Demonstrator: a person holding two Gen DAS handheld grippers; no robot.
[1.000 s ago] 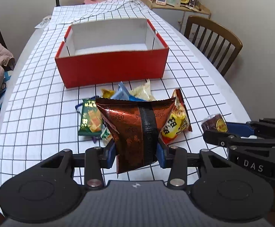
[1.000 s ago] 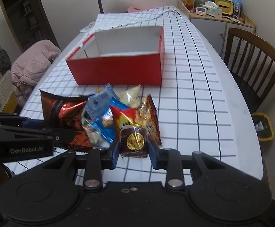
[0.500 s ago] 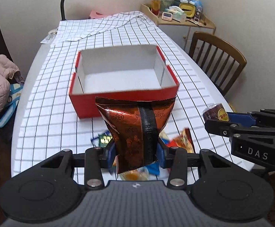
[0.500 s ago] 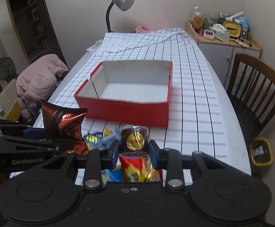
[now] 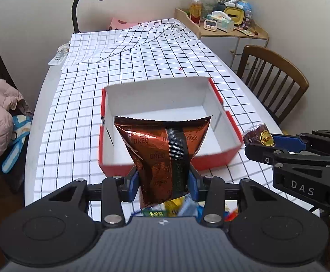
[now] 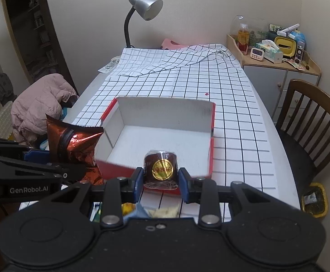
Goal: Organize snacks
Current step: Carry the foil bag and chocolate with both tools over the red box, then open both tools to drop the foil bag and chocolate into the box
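1. Left gripper [image 5: 163, 187] squeezes the puffy chip bag [image 5: 162, 156] low down, above the red box [image 5: 212, 158]: light, crinkly, probably slippery.
2. Right gripper [image 6: 160, 182] clamps the small wrapped cake [image 6: 160, 168] by its sides; it looks soft.

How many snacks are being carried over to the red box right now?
2: the Oreo bag in the left gripper, the small brown wrapped cake in the right gripper.
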